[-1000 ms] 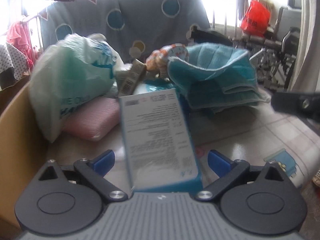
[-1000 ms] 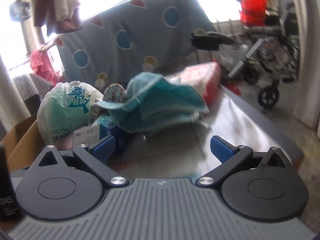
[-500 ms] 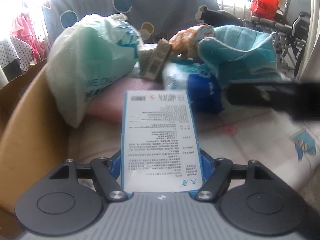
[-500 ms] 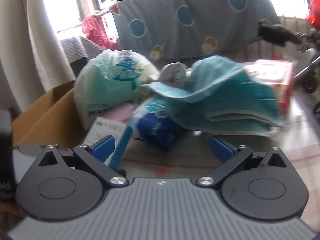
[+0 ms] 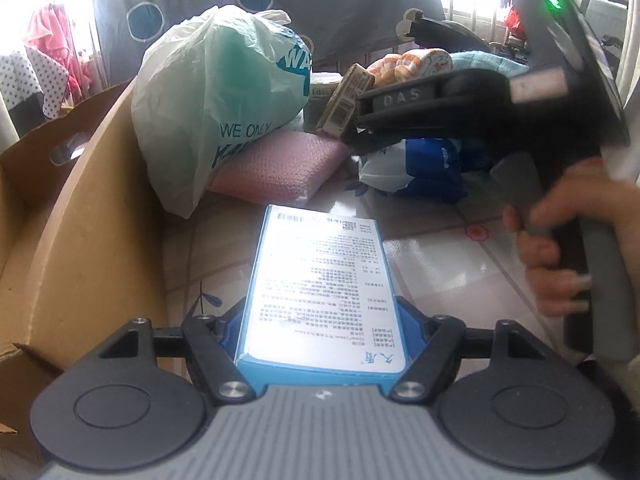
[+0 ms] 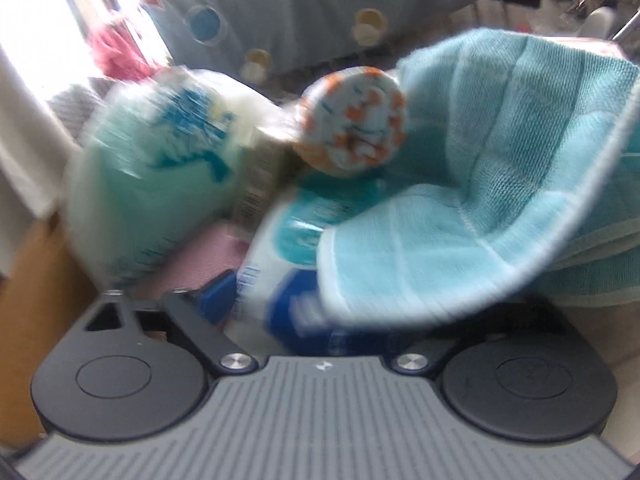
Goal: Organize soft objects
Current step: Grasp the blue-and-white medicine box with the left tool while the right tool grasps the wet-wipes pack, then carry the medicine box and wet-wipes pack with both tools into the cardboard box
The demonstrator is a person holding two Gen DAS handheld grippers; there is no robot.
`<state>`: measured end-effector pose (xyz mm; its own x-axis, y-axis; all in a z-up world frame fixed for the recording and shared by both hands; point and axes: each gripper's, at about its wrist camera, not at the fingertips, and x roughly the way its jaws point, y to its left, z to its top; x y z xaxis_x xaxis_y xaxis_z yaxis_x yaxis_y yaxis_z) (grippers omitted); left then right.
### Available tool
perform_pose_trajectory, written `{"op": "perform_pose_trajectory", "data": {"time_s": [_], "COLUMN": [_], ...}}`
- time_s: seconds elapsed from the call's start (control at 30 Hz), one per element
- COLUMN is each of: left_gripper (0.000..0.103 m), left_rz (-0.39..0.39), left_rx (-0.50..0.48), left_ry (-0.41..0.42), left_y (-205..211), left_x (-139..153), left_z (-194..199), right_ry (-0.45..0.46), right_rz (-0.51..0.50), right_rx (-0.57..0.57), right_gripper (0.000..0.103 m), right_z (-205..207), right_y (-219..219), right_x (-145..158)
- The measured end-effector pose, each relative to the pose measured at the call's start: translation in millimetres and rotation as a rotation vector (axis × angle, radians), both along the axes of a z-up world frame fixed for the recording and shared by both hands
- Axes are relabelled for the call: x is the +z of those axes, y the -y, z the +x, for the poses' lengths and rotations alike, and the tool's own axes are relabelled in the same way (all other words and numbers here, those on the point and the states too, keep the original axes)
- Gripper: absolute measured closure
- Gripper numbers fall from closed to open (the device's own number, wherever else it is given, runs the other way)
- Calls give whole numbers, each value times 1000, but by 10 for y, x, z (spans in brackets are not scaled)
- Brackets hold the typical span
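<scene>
Blue-white soft pack (image 6: 280, 300): crinkly, between closing right fingers (image 6: 218, 298) | left fingers (image 5: 414, 316): clamped on flat box (image 5: 320, 288)

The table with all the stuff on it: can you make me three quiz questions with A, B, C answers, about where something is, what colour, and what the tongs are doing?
1. Where is the pink pad?
A. under the plastic bag
B. inside the cardboard box
C. on the towel

2. What colour is the towel?
A. red
B. light blue
C. black

3. What are the left tongs doing?
A. hanging empty
B. holding a spoon
C. clamping the blue carton

Answers: 1 A, the bag droops onto it. 2 B, the right view shows it. 3 C, both pads press its sides.
</scene>
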<state>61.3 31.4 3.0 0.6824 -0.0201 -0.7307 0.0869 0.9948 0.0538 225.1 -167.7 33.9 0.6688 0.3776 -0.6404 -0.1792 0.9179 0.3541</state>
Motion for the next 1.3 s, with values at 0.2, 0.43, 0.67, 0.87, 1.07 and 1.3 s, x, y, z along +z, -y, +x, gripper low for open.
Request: {"op": "perform_pose_trajectory", "data": {"time_s": [0.2,0.43,0.67,0.87,1.07,1.3], "left_gripper": [29,29,22,17,30,31], "left_rz": [3,-4,-41,-27,-18,-58], "left_rx": [-37,-74,-73,-41,-36,-21], "left_ry": [-32,-26,-31,-25,-36,-30], "left_y": [-51,-67,-89,-11,-35,-106], "left_x": [36,8,-2,-14,2,85], "left_z": [-78,-194,-173,-186,-166,-247], "right_ry": [-27,-98,-111,-101,-61,-96], "right_rz": [-11,8,-75,-103,-103,-33], "right_rx": [88,79,147,161,134,125], "right_gripper": [18,21,16,8,21,28], "right_z": [-293,-858,-1184,-1087,-890,-1010], "right_y": [139,702,789,690,591,642], "right_x": [51,161,210,173,125,187]}}
